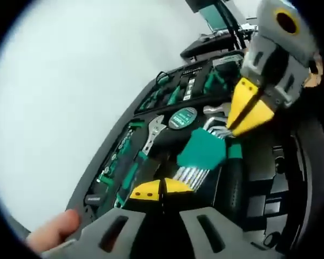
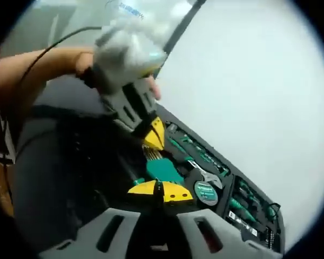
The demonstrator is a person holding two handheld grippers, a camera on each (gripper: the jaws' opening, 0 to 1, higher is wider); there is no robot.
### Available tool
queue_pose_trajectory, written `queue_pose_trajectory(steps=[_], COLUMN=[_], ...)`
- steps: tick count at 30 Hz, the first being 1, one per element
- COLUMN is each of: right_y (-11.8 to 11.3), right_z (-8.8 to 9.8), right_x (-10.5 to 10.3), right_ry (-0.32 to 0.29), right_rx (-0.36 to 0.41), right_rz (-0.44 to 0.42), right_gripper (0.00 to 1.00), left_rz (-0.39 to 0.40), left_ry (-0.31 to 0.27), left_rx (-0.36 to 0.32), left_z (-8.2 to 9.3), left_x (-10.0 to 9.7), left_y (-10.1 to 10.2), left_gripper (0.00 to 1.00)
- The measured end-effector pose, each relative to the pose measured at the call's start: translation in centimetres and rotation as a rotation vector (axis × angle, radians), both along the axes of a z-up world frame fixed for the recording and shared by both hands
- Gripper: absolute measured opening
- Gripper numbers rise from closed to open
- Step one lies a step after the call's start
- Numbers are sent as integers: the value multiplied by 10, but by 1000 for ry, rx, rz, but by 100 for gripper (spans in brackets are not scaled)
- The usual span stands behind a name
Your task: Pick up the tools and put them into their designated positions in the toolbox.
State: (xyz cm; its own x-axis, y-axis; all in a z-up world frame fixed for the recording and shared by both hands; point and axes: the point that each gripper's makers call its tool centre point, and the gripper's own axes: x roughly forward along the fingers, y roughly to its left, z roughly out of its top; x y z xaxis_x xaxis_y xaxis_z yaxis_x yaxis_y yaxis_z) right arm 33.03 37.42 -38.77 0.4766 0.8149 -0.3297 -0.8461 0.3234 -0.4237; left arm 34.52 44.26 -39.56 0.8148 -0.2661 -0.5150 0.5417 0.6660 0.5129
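Note:
A hex key set in a green holder [image 1: 202,151] hangs over the open black toolbox [image 1: 113,145]. In the left gripper view my left gripper [image 1: 161,189] is shut at the keys' straight silver ends [image 1: 191,174]. The right gripper [image 1: 247,113] comes in from the upper right, shut on the bent ends. In the right gripper view my right gripper [image 2: 159,191] is shut just below the green holder [image 2: 162,168]. The left gripper [image 2: 153,135] reaches in from the left, held by a hand. The toolbox [image 2: 259,199] runs off to the lower right.
The toolbox holds a silver wrench [image 1: 154,132], a round green tape measure [image 1: 182,117] and several green-handled tools in slots. The same wrench [image 2: 205,175] and tape measure [image 2: 206,193] lie just beyond my right jaws. A white tabletop [image 1: 70,81] surrounds the case. A fingertip [image 1: 54,232] shows nearby.

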Motion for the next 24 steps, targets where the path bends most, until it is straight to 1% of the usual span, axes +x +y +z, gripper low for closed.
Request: queue_pose_trajectory(steps=[1,2,3,4,5,6,7,9,10,11,12,13,16,19,20,21,22,23,24], right_y=[1,2,4,3,5,9,11,15,17,20,24,26,20,23,23,23,23,24,25], right_z=[-2,0,0,0,-1,0,-1,0,-1,0,0,-1,2,2,2,1,1,0,0], right_x=[6,9,13,12,13,18,21,22,23,23,22,21,15,17,17,16,16,14,10], right_ry=[2,4,19,44,74,85,89,102,109,124,151,157,143,158,159,159,160,182,235], right_rx=[-2,3,10,17,32,44,39,46,46,45,52,58,51,63,64,58,59,59,79], right_rz=[-2,-4,-1,2,7,11,12,20,21,25,40,45,52,48,48,53,55,65,82], right_gripper=[0,0,1,1,1,1,1,1,1,1,1,1,0,0,0,0,0,0,2], left_rz=[14,18,23,32,36,39,45,63,70,68,70,74,73,75,76,72,60,35,9], left_ry=[0,-8,-17,-19,-17,-22,-34,-16,-24,-26,-27,-22,-27,-30,-27,-23,-34,-58,-75], left_rx=[-23,-40,-50,-55,-54,-49,-37,-9,5,4,4,-2,-26,-50,-58,-97,-140,-185,-204], left_z=[-1,-1,0,0,-1,-2,-1,-4,-4,-3,-3,-3,-2,-1,1,5,10,20,25], left_x=[0,1,1,1,0,-2,-2,-6,-6,-7,-8,-9,-10,-10,-11,-11,-10,-9,-9], left_y=[2,3,4,6,6,7,10,15,17,17,17,18,19,19,18,12,4,-7,-16], left_gripper=[4,4,4,4,4,4,4,4,4,4,4,4,4,5,6,7,6,6,6])
